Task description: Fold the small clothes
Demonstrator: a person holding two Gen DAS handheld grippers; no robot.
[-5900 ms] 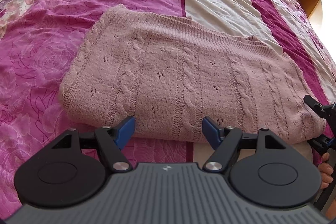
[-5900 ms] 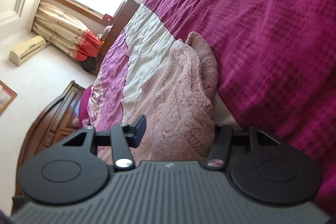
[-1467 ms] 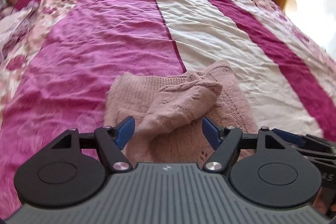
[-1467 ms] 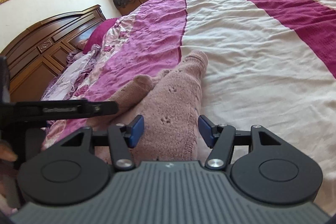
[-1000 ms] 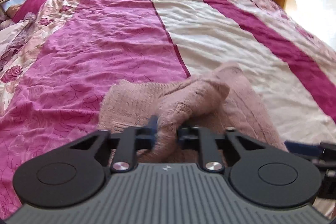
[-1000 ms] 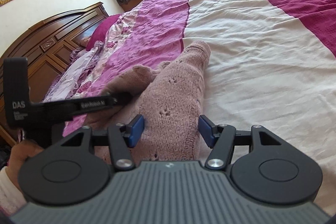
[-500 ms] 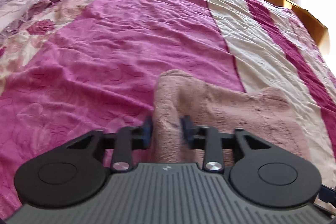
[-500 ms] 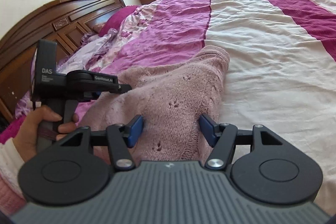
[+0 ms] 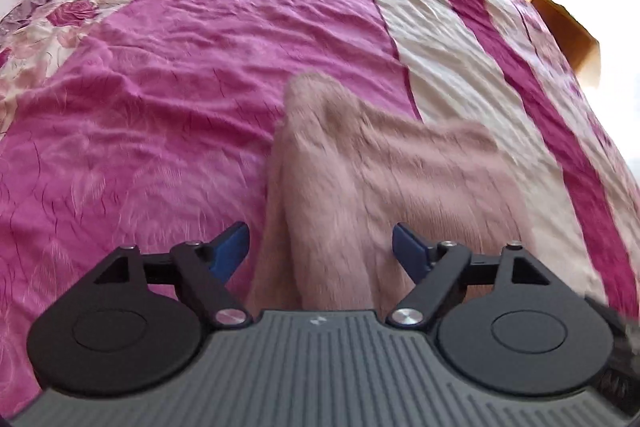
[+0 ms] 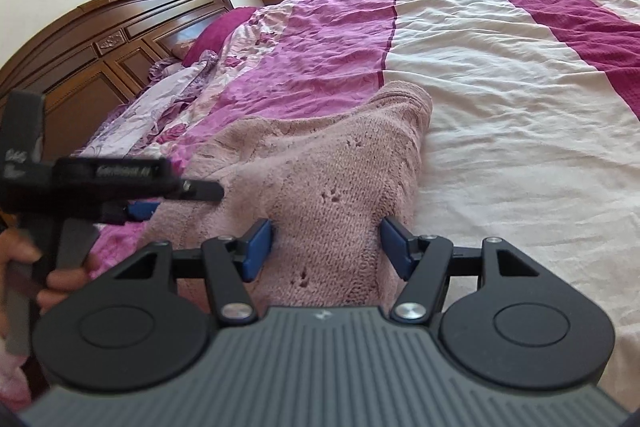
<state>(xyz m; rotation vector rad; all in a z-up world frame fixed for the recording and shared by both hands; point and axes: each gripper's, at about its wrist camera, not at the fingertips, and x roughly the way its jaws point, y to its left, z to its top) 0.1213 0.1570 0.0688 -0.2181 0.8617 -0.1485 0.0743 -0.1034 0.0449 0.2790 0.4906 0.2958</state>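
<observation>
On the pink and white bed cover point(image 9: 200, 75): folded pink sweater point(image 9: 380, 187), now let go. Left gripper point(image 9: 320, 247) just opened wide after pinching. Right gripper point(image 10: 326, 243) open too, sweater between. Looks like one fold finished.

The sweater point(image 9: 384, 187) is motion-blurred, its near edge hidden behind the gripper body.
</observation>
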